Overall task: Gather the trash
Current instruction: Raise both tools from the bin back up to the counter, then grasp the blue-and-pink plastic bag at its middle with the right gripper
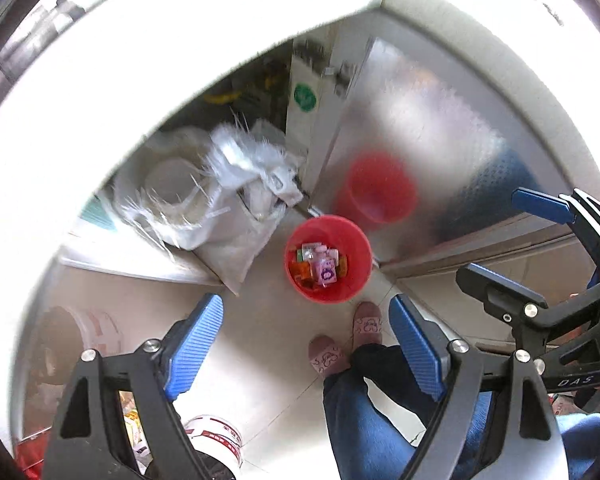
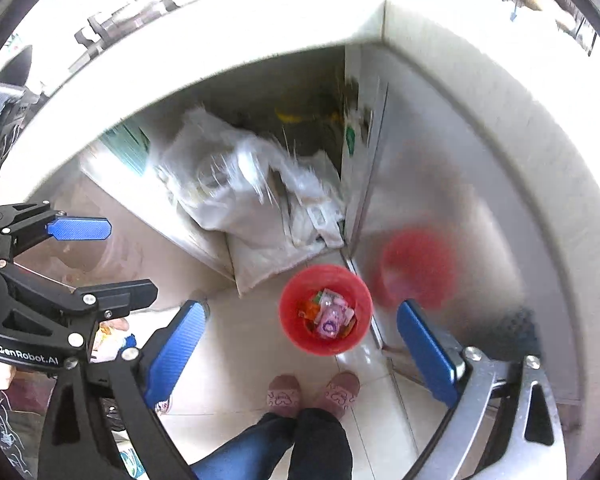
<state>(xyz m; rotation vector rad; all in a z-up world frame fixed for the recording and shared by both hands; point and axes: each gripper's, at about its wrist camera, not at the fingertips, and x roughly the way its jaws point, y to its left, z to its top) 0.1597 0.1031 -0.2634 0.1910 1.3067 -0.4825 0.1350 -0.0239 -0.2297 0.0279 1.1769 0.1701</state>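
A red waste bin (image 1: 358, 240) (image 2: 296, 292) stands on the pale tiled floor far below both grippers. Colourful wrappers (image 1: 320, 266) (image 2: 330, 314) lie in a heap inside it. My left gripper (image 1: 306, 346) points down over the floor, open, with nothing between its blue pads. In the right wrist view the left gripper (image 2: 112, 260) shows at the left edge. My right gripper (image 2: 302, 354) is open and empty too, and the bin appears between its pads from above. The right gripper (image 1: 516, 240) also shows at the right of the left wrist view.
A white woven sack (image 1: 228, 200) (image 2: 260, 208) slumps under the white counter, beside the bin. A shiny metal cabinet door (image 1: 420, 140) reflects the bin. A person's slippered feet (image 1: 366, 324) (image 2: 284, 394) stand just in front of it. A white bucket (image 1: 216, 440) sits lower left.
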